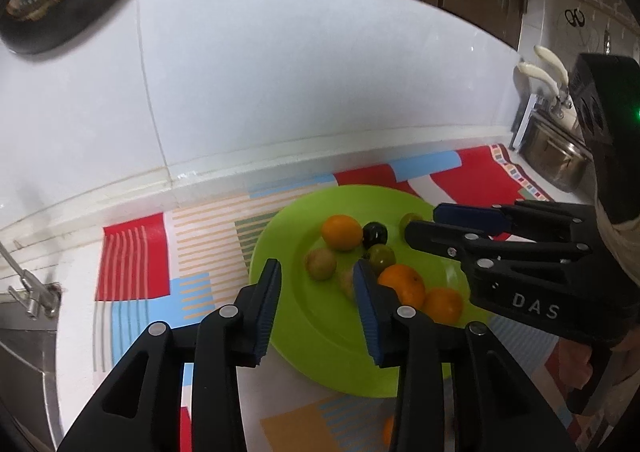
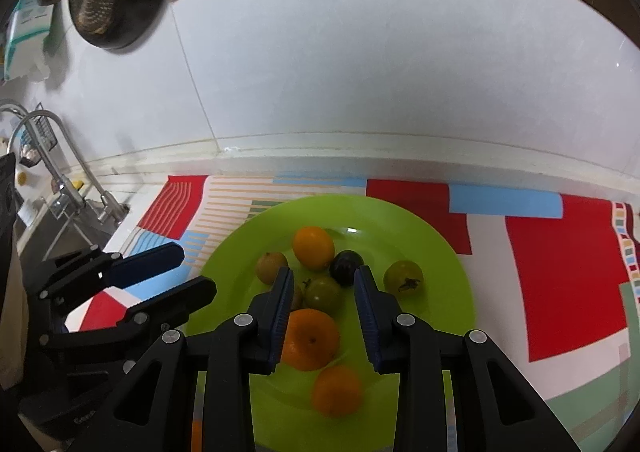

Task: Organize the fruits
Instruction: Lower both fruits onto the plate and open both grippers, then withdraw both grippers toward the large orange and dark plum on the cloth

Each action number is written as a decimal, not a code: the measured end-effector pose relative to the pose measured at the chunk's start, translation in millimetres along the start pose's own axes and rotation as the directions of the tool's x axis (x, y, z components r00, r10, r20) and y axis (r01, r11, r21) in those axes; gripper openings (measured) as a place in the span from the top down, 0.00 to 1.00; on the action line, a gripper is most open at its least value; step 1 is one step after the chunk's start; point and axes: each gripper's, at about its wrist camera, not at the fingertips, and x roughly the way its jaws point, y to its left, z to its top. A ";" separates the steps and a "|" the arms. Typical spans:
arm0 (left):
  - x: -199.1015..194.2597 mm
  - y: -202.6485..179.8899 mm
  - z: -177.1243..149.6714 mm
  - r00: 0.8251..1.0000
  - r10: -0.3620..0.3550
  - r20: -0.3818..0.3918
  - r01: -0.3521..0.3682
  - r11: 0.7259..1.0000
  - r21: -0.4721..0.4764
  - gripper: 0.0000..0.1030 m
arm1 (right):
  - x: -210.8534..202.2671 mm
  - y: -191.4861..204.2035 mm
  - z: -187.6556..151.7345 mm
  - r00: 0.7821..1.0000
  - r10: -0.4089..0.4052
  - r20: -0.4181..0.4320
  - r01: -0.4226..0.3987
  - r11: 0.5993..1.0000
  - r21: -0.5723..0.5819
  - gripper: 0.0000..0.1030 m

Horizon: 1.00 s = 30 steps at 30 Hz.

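Observation:
A lime green plate (image 1: 320, 328) (image 2: 436, 252) sits on a patterned mat and holds several fruits: three oranges (image 2: 310, 338), a dark plum (image 2: 345, 267), greenish tomatoes (image 2: 403, 276) and brownish fruits (image 2: 269, 266). My left gripper (image 1: 318, 280) is open and empty above the plate's left edge. My right gripper (image 2: 321, 284) is open and empty, hovering over the fruits with a green tomato (image 2: 322, 294) between its fingers. In the left wrist view the right gripper (image 1: 436, 221) reaches in from the right over the plate.
The mat (image 2: 560, 272) with red, blue and striped blocks covers the counter by a white tiled wall. A sink and faucet (image 2: 60, 155) lie at the left. A metal pot (image 1: 556, 155) stands at the far right. Another orange (image 1: 388, 430) lies on the mat near the plate's front edge.

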 end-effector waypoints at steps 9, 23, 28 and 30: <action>-49.9 -9.3 1.9 0.996 0.030 0.085 -0.033 0.999 0.035 0.44 | -45.0 9.9 -5.4 0.998 -0.011 0.066 0.012 1.000 -0.009 0.68; -97.7 -25.9 -20.8 0.993 0.033 0.109 -0.046 0.992 0.116 0.26 | -100.0 29.8 -40.8 0.992 -0.063 0.108 0.063 0.998 0.003 0.52; -106.9 -27.3 -29.6 0.993 0.025 0.113 -0.040 0.990 0.137 0.24 | -108.3 37.2 -54.6 0.991 -0.087 0.103 0.089 0.996 -0.009 0.47; -108.9 -27.1 -33.7 0.994 0.015 0.112 -0.031 0.989 0.144 0.23 | -108.1 40.2 -59.1 0.992 -0.084 0.092 0.086 0.996 -0.017 0.46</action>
